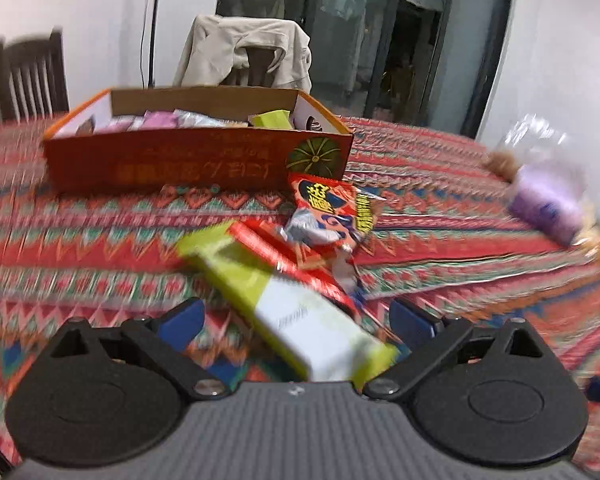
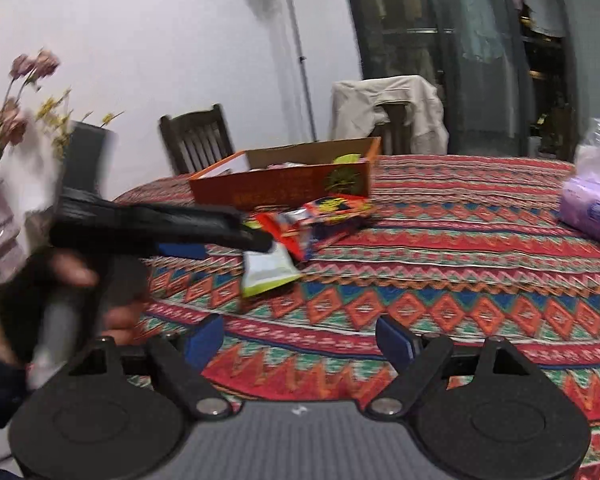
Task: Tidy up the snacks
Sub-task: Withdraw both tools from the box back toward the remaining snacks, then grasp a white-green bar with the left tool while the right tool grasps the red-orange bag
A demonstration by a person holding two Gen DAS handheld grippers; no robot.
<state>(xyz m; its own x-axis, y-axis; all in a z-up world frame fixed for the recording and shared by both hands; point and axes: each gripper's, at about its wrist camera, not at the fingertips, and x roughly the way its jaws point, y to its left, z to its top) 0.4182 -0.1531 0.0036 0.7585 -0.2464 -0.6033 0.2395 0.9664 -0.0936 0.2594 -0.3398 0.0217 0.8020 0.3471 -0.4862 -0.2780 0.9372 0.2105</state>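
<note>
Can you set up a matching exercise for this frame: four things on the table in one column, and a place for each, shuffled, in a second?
Things:
1. green and white snack bar
2. orange box
3. purple tissue pack
4. red snack packet

Places:
A. far right side of the table, away from the snacks
B. between the open blue pads of the left gripper, not pressed by them
C. far side of the table, holding several snacks
D. just in front of the box's near right corner

Pairs: 1-B, 2-C, 3-A, 4-D
</note>
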